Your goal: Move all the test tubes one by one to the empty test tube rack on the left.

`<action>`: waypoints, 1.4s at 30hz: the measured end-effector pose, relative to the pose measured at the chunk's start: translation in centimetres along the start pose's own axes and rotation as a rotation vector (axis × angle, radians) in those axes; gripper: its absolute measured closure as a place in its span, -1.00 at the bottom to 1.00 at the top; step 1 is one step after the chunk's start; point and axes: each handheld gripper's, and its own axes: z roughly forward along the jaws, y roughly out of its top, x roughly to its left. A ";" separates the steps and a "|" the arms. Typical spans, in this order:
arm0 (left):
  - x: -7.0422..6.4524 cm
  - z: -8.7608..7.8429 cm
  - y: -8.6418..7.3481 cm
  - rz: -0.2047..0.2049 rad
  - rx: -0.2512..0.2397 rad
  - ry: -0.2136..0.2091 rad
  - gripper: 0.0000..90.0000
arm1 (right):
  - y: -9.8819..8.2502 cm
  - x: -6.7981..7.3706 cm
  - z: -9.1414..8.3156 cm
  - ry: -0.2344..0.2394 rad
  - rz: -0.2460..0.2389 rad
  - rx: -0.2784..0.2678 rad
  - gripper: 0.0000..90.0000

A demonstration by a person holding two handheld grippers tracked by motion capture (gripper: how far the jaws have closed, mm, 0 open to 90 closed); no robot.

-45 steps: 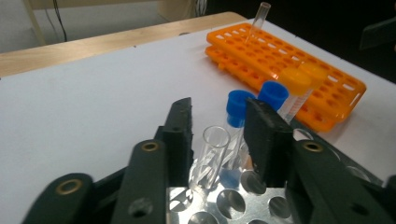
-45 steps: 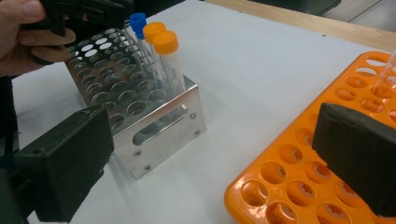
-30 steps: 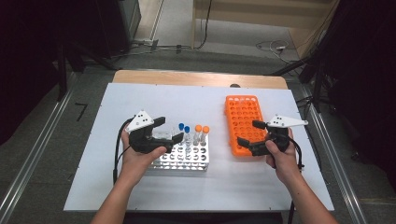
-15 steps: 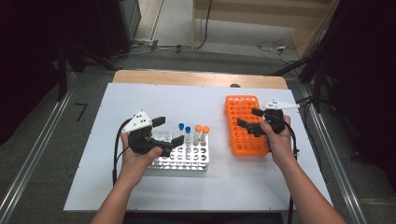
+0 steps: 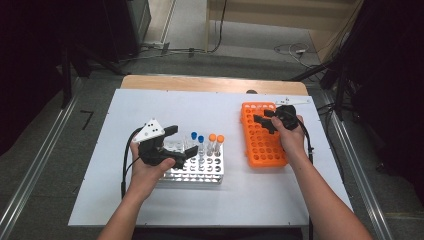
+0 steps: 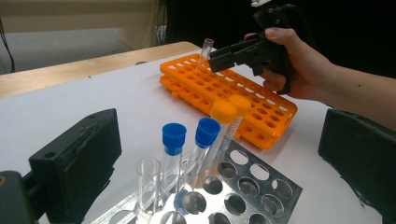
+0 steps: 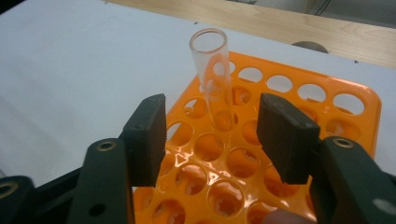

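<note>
Clear uncapped test tube [image 7: 212,77] stands tilted in a far hole of the orange rack [image 7: 299,88], just beyond the right gripper [image 7: 212,135]

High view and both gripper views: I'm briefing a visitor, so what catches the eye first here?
The orange rack on the table's right side, with one clear tube standing in it between the right gripper's jaws, which have just been closing without touching it. Then the metal rack by the left gripper, holding blue-capped tubes and orange-capped tubes.

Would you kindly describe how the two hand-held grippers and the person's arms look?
Both are matte black pistol-style tools with two blocky rectangular jaws. The left gripper carries a pale grey three-cornered plate with dark dots, and a black cable loops from it. The right gripper has a similar plate. The forearms are bare, no sleeves or gloves.
</note>
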 end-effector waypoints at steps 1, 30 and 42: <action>0.0 0.0 0.0 0.000 0.000 0.000 -1.00 | 0.1 0.0 0.3 -0.006 0.002 0.005 0.01; -0.4 0.3 0.1 -0.001 0.000 0.003 -1.00 | 1.2 0.4 1.5 -0.068 -0.072 0.026 0.62; -1.4 0.3 0.6 0.024 -0.008 -0.014 -1.00 | 1.3 2.1 -2.8 0.031 -0.063 -0.062 0.63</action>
